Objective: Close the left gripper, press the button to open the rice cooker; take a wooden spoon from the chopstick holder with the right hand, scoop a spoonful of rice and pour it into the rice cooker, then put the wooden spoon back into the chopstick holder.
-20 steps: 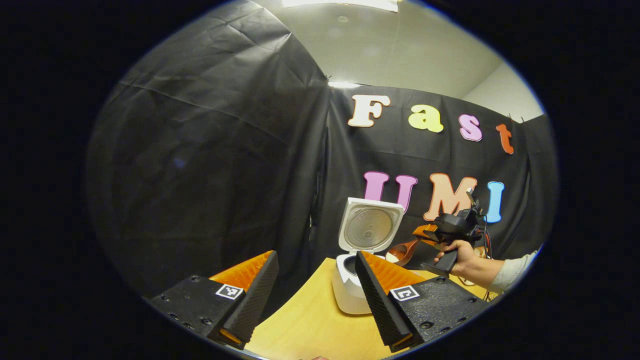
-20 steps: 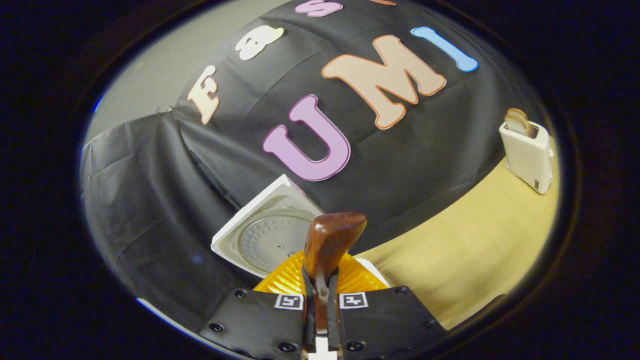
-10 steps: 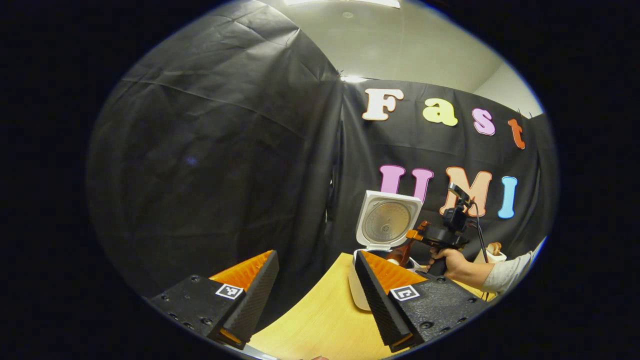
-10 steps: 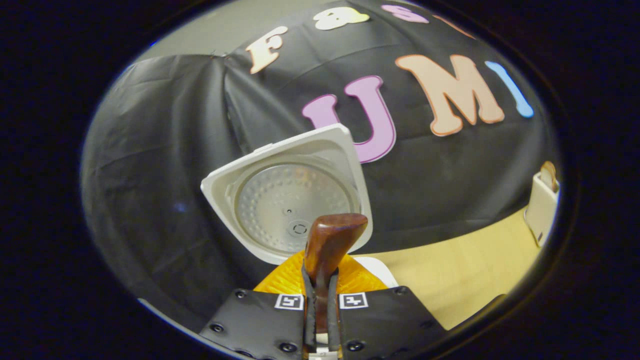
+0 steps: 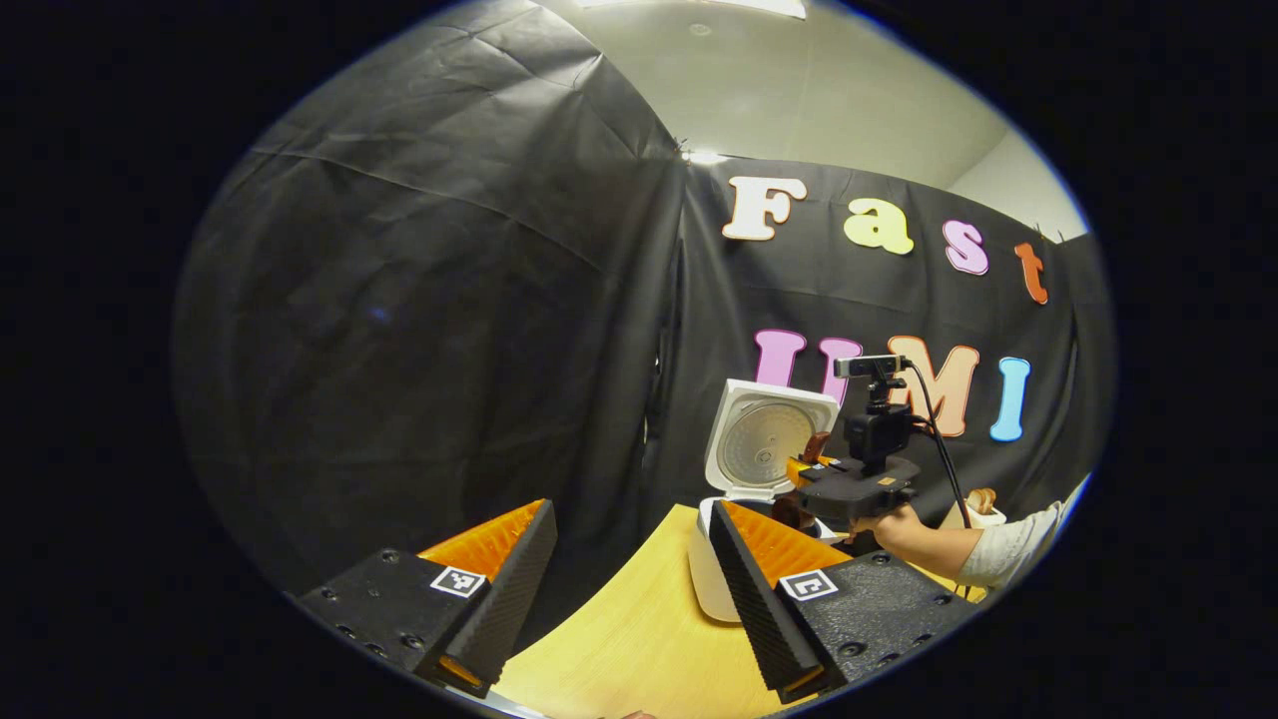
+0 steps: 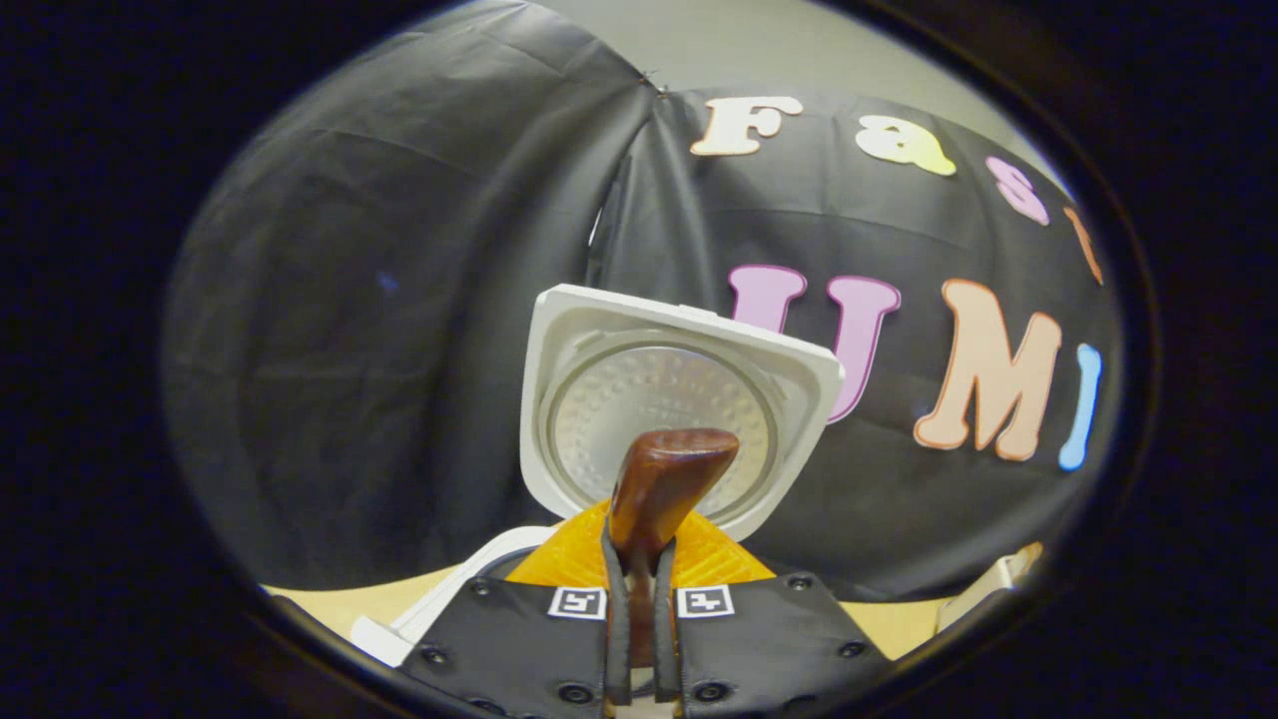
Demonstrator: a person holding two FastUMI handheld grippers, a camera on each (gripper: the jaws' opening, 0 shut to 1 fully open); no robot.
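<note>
Left gripper (image 5: 629,589): black wedge-shaped finger blocks, ribbed inner faces, screw heads, small square black-and-white markers. Right gripper (image 5: 811,477): black body, camera mounted on top, black cable trailing. Person's sleeve (image 5: 1013,547) light grey.

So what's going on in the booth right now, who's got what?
The right gripper is shut on the wooden spoon, held by a hand over the rice cooker, whose lid stands open. The left gripper is open, holds nothing, and hangs over the table short of the cooker. Whether rice is in the spoon or pot can't be seen.
</note>
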